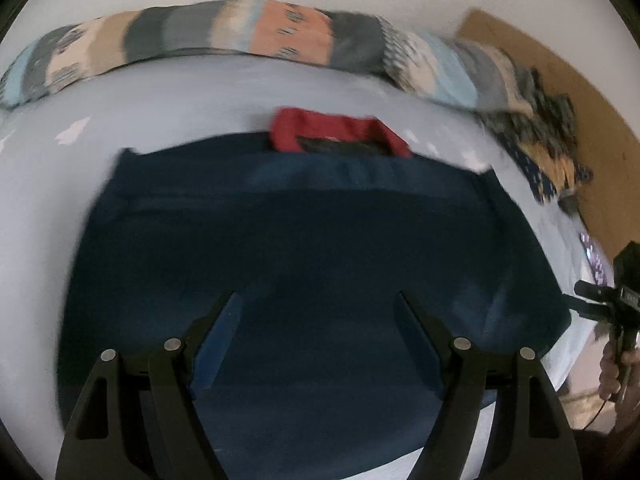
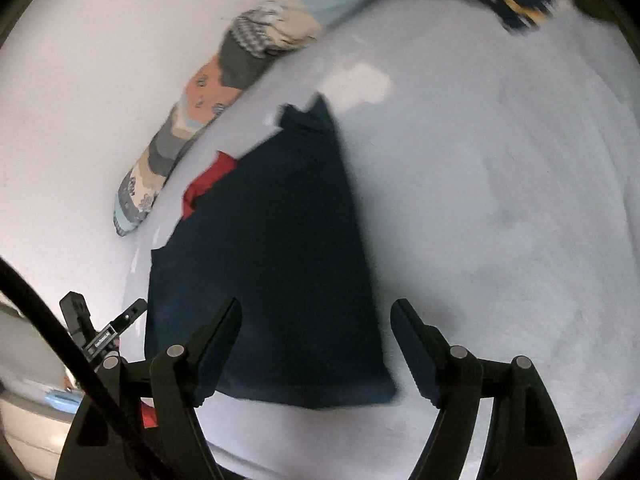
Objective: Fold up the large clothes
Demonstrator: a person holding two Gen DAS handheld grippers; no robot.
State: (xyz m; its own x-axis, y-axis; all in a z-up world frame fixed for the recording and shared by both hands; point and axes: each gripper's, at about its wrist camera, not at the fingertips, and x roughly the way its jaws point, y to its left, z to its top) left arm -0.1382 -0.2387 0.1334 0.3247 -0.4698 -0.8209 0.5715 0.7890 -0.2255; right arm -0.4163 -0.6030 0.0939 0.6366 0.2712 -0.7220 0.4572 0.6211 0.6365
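Soft daylight, motion blur, fisheye warping

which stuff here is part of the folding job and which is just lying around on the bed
Part of the job:
- navy garment, lying flat
- red collar at its far edge

Just lying about:
- striped patterned pillow along the wall
- dark and orange patterned cloth, crumpled
- pale bedsheet underneath
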